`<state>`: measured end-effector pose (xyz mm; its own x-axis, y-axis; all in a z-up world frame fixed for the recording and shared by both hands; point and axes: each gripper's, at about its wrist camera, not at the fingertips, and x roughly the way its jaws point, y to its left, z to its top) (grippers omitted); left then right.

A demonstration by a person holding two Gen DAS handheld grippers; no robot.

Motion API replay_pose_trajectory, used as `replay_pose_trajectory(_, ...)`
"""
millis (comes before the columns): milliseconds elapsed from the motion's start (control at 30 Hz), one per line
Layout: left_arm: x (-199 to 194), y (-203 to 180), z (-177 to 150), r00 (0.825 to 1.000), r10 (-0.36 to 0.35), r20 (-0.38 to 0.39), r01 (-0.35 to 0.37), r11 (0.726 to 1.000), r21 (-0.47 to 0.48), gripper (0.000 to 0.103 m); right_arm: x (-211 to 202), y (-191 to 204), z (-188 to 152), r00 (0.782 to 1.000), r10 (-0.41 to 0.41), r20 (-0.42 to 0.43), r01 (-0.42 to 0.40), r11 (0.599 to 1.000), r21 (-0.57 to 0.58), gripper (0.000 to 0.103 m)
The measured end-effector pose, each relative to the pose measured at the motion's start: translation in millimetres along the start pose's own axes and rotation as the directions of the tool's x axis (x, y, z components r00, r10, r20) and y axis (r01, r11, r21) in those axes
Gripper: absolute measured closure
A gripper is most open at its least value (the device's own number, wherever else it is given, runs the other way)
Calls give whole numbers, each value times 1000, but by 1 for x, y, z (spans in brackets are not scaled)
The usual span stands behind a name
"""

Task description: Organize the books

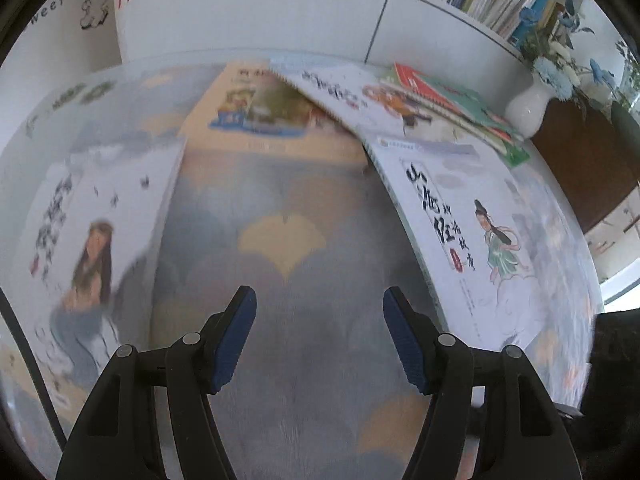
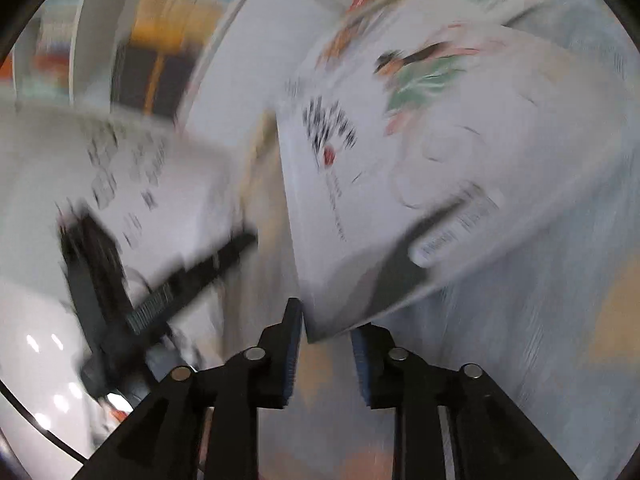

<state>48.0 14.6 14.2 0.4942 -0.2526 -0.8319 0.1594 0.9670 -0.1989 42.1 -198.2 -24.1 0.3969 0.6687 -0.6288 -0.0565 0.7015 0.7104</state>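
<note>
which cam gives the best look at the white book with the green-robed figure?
Left wrist: the white book with the green-robed figure lies sharp and nearly whole at right, its title readable. Right wrist shows the same book bigger but motion-blurred, its near corner by the right claw.

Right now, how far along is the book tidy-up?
Barely started. Done: nothing shows as stacked; the loose books lie scattered and overlapping on the table. In hand: nothing; the left hand-held gripper is open and empty, the right hand-held gripper sits at a white book's corner, ungripped.

White cabinet (image 1: 256,12), daylit window (image 1: 624,284)
</note>
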Motion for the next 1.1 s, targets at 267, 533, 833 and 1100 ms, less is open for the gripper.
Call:
replay_pose_trajectory(267,10,-14,-7,1000,-28,-3,28,999,20,39,-30,37,-11,950,-284,131,312,884,-349,38)
replay_pose_trajectory(533,27,-56,5,1000,-3,17,1,992,123,39,-49,-8,35,869,-433,239,492,807,-327,38)
replay_pose_trajectory(833,37,-57,8,998,-28,58,24,997,70,29,-46,-34,70,842,-466,273,537,776,-331,38)
replay_pose_trajectory(1100,39,-55,6,996,-31,89,22,994,109,18,-34,-32,70,841,-441,312,536,759,-370,20)
